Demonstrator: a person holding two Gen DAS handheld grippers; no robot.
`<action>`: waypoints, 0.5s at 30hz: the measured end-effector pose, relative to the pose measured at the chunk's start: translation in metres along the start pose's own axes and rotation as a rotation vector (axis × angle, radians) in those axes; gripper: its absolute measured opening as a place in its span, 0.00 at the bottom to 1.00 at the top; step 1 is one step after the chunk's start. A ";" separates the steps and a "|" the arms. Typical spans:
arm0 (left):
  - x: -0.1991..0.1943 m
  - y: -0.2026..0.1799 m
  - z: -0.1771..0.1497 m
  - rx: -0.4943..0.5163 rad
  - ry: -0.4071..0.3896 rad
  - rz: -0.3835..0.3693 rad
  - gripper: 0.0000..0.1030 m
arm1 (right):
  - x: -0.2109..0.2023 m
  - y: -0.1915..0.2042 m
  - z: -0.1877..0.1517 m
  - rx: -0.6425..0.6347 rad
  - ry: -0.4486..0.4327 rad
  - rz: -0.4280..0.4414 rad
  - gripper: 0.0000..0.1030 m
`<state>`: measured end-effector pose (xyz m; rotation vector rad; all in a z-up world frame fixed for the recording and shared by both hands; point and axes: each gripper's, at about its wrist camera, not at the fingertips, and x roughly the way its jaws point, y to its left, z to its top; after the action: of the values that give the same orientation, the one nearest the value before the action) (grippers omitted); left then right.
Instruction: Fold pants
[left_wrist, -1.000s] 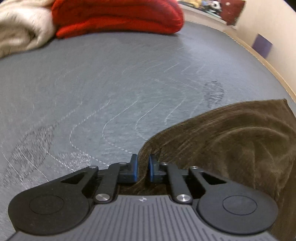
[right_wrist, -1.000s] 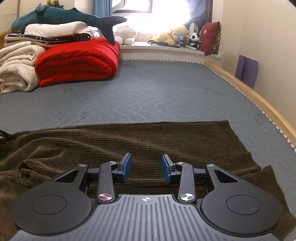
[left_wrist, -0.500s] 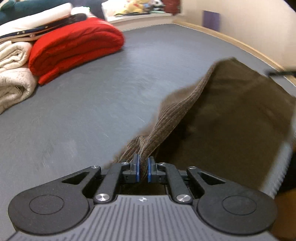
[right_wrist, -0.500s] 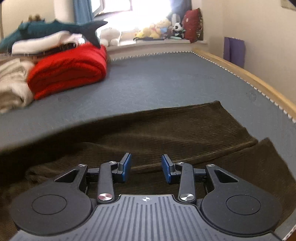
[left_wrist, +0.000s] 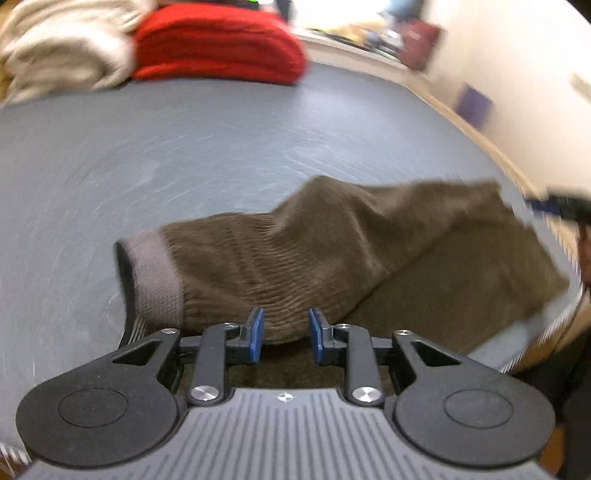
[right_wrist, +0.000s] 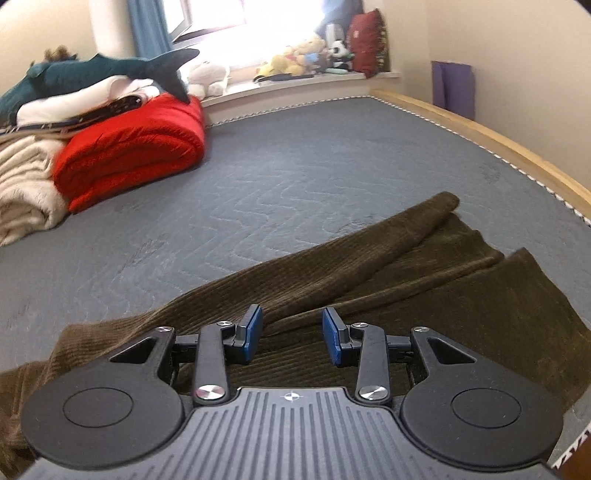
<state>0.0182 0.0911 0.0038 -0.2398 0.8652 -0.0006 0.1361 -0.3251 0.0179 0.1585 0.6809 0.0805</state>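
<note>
Daylight pours in from the window (right_wrist: 207, 18) at twelve o'clock in the right wrist view, blown out to white glare; that picture is crisp, the bed (right_wrist: 295, 177) evenly lit. The left wrist view is smeared with motion blur: the red blanket (left_wrist: 218, 44) at eleven o'clock and the wall at two o'clock streak. Both views bulge fisheye-style, corners darkening.

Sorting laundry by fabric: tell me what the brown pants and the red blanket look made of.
Brown pants: probably corduroy, matte, going by the fine parallel ribs; the grey waistband looks like smooth elastic knit. Red blanket: likely fleece or plush, with a fuzzy, soft-edged, unshiny surface.
</note>
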 end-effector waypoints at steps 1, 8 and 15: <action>0.000 0.008 0.001 -0.060 0.014 0.002 0.28 | -0.001 -0.002 0.000 0.010 -0.003 -0.004 0.37; 0.028 0.033 -0.007 -0.256 0.165 -0.077 0.55 | -0.004 -0.026 -0.002 0.134 0.003 -0.019 0.37; 0.068 0.050 -0.005 -0.471 0.118 -0.139 0.65 | 0.000 -0.049 -0.001 0.255 -0.007 -0.052 0.37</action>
<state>0.0544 0.1316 -0.0611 -0.7472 0.9571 0.0606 0.1366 -0.3732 0.0090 0.3859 0.6869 -0.0576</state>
